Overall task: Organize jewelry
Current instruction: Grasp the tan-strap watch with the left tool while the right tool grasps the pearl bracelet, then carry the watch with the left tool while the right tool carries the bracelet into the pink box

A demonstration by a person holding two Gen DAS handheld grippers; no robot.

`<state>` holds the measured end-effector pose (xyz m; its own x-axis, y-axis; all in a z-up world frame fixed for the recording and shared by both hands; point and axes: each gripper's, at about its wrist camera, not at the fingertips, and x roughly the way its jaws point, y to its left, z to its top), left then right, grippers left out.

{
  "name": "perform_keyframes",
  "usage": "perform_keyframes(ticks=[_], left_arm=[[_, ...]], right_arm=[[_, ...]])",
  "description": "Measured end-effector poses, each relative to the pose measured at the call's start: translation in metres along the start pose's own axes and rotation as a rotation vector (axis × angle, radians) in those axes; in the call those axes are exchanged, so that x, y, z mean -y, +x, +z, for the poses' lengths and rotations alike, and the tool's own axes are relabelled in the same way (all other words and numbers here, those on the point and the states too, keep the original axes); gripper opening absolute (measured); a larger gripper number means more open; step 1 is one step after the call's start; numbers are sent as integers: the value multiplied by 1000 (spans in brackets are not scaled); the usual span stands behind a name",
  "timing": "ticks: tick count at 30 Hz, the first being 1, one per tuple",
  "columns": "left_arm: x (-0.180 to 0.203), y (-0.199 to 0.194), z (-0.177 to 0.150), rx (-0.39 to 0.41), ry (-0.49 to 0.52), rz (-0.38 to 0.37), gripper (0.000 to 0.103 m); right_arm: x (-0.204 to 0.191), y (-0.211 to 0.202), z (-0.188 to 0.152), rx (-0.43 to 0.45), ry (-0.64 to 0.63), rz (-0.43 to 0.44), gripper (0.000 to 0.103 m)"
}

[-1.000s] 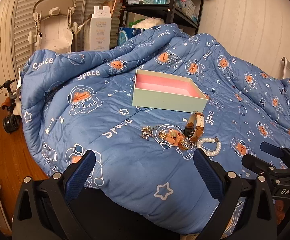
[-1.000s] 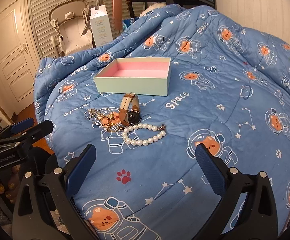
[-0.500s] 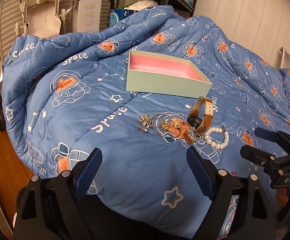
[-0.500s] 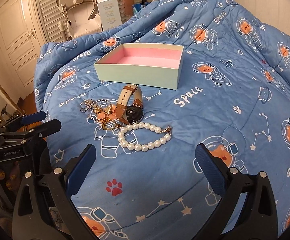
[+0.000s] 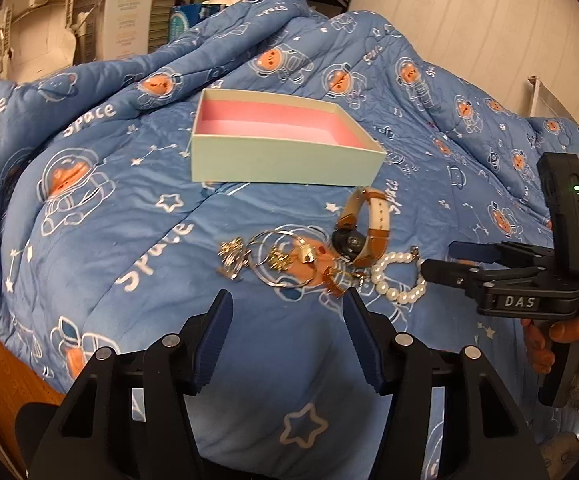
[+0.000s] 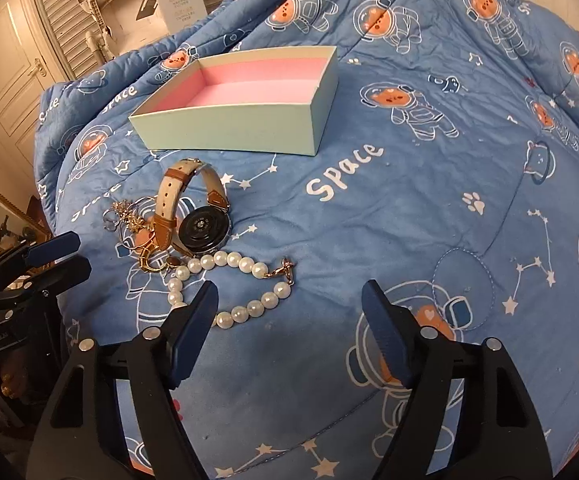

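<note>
Both tools closing w/ nothing btwn jaws yet: left tool (image 5: 287,308) nears gold earrings (image 5: 273,258), right tool (image 6: 289,300) over pearl bracelet (image 6: 229,280), all on quilt (image 6: 409,220) just before empty pink-lined box (image 6: 241,92), prob. their destination.

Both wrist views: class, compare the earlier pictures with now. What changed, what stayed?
Both grippers came closer to the jewelry; the left gripper and right gripper are closing, gripping nothing. The pearl bracelet, watch and box kept their places on the quilt.
</note>
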<state>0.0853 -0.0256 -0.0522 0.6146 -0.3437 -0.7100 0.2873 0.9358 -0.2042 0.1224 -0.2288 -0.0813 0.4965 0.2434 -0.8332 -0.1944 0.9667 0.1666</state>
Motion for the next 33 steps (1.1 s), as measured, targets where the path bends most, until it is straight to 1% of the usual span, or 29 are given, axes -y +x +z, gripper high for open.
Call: perform_keyframes(ticks=[1, 6, 8, 9, 10, 14, 15, 16, 17, 18, 19, 20, 22, 28, 33], left_arm=[[4, 1, 4, 6, 15, -12, 53], [23, 14, 24, 22, 80, -64, 51], [30, 23, 29, 8, 104, -86, 47], [33, 29, 32, -2, 113, -96, 46], [35, 34, 35, -13, 118, -109, 43], [42, 51, 45, -35, 120, -150, 43], [45, 54, 47, -39, 129, -152, 42], [46, 58, 48, -42, 136, -149, 38], [47, 62, 49, -47, 136, -146, 31], [47, 64, 50, -56, 130, -151, 26], [46, 66, 50, -64, 123, -157, 19], [46, 68, 50, -67, 116, -162, 16], [47, 68, 49, -62, 110, -162, 16], [48, 65, 48, -52, 100, -151, 15], [48, 59, 50, -46, 94, -148, 15]], right_arm=[[1, 3, 1, -12, 11, 2, 64], [3, 10, 3, -38, 45, 7, 62], [2, 14, 4, -51, 53, 2, 54], [2, 15, 4, -55, 53, -4, 48], [2, 17, 5, -59, 52, -7, 44], [3, 20, 5, -63, 52, 1, 41], [3, 20, 5, -63, 50, 1, 37], [2, 21, 5, -64, 46, -1, 31], [1, 22, 4, -65, 41, -3, 28], [0, 22, 4, -65, 35, -4, 24], [0, 22, 4, -64, 33, -6, 22], [-1, 22, 4, -61, 35, -7, 21], [0, 22, 3, -57, 49, -8, 12], [-1, 18, -3, -20, 85, -20, 10], [-9, 10, -7, 19, 41, -32, 10]])
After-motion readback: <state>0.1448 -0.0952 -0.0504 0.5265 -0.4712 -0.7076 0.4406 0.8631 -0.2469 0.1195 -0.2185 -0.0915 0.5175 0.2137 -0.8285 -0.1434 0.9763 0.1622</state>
